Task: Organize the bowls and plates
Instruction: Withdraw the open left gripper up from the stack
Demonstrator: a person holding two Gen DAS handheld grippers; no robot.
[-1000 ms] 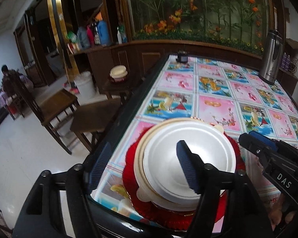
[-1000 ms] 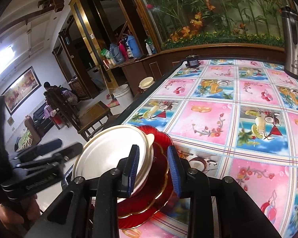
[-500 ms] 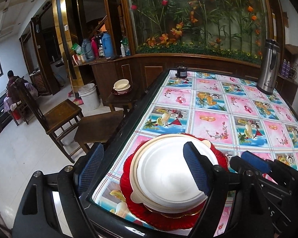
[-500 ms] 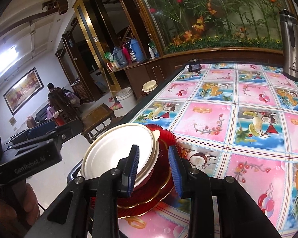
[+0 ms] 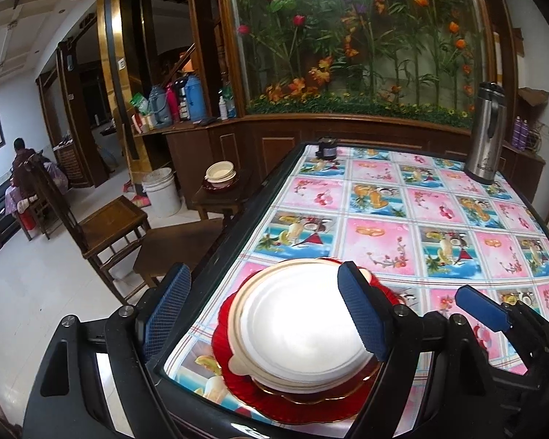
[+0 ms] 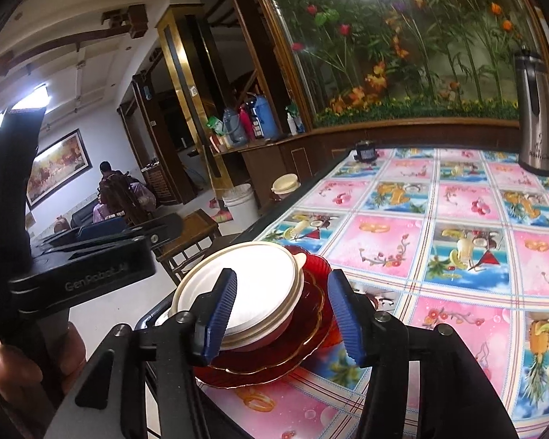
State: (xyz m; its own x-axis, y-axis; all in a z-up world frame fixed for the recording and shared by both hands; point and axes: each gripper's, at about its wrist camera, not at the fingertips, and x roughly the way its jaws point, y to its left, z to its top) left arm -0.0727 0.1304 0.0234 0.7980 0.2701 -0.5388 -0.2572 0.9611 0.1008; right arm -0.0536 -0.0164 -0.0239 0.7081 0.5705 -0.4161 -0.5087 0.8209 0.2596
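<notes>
A cream and white bowl (image 5: 296, 329) sits stacked on red plates with gold rims (image 5: 296, 398) at the near left corner of the table. The stack also shows in the right wrist view, bowl (image 6: 252, 278) on red plates (image 6: 303, 333). My left gripper (image 5: 267, 314) is open and empty, raised above the stack, its fingers either side of the bowl. My right gripper (image 6: 282, 314) is open and empty, just behind and above the stack's right side. A second cream bowl (image 5: 219, 173) rests on a small side table.
The table has a bright picture cloth (image 5: 439, 219) under glass with a dark edge. A steel thermos (image 5: 485, 135) stands at the far right and a small dark jar (image 5: 327, 148) at the far edge. Wooden chairs (image 5: 106, 226) and a white bucket (image 5: 163, 195) stand left.
Both grippers have risen and drawn back from the stack. The right gripper's jaws have opened wider. The bowl stays on the red plates.
</notes>
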